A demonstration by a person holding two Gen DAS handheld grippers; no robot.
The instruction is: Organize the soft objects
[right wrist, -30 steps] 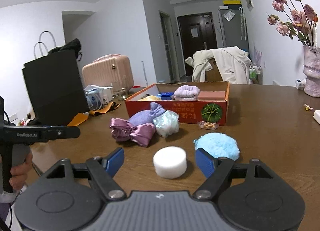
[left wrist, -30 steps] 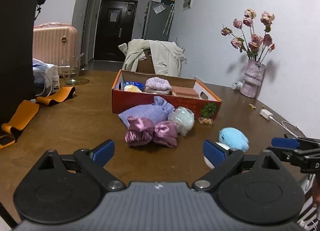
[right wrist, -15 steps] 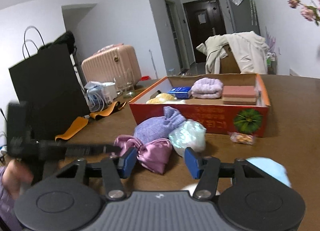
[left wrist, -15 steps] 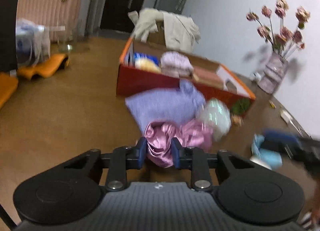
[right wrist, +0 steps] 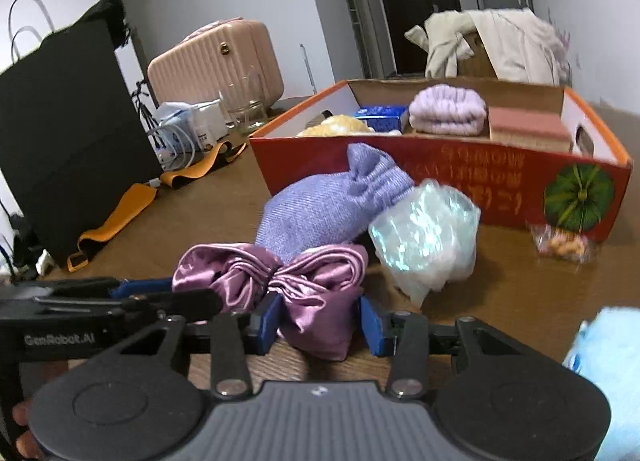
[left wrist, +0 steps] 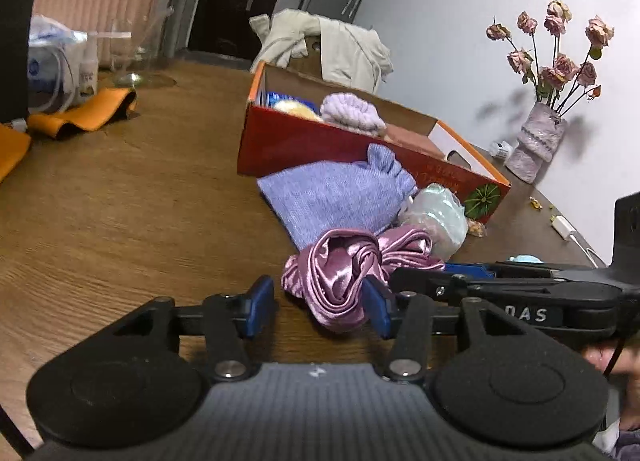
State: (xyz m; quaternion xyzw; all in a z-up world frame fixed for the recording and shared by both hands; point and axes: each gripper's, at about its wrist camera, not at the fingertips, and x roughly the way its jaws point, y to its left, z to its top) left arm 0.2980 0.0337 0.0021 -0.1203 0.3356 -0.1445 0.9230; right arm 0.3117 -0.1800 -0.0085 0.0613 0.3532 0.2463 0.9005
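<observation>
A pink satin scrunchie [left wrist: 344, 273] lies on the brown worktop [left wrist: 120, 201] in front of a red cardboard box [left wrist: 340, 149], and both hand-held grippers have closed in on it from the near side. The left hand-held gripper [left wrist: 320, 301] has its jaws opening around the scrunchie's left loop; its right pad touches the fabric, while the left pad stands apart from it, so the cloth sits between the jaws without being pinched. The right hand-held gripper [right wrist: 318, 321] has its jaws closing around the scrunchie's right loop [right wrist: 320, 301]; its left pad [right wrist: 266, 321] seems to touch the satin, though the blur makes it hard to tell whether the right one presses on it yet.

Just behind the scrunchie rests a purple knitted pouch [left wrist: 340, 197], its gathered end leaning against the box wall, and beside it a crinkly pale green bundle [right wrist: 428, 237]. A fluffy light blue thing [right wrist: 608, 365] lies at the right edge of the right wrist view. Inside the box are a lilac rolled towel [right wrist: 448, 109], a pink block [right wrist: 528, 129], a blue packet [right wrist: 380, 113] and something yellow [right wrist: 336, 127].
</observation>
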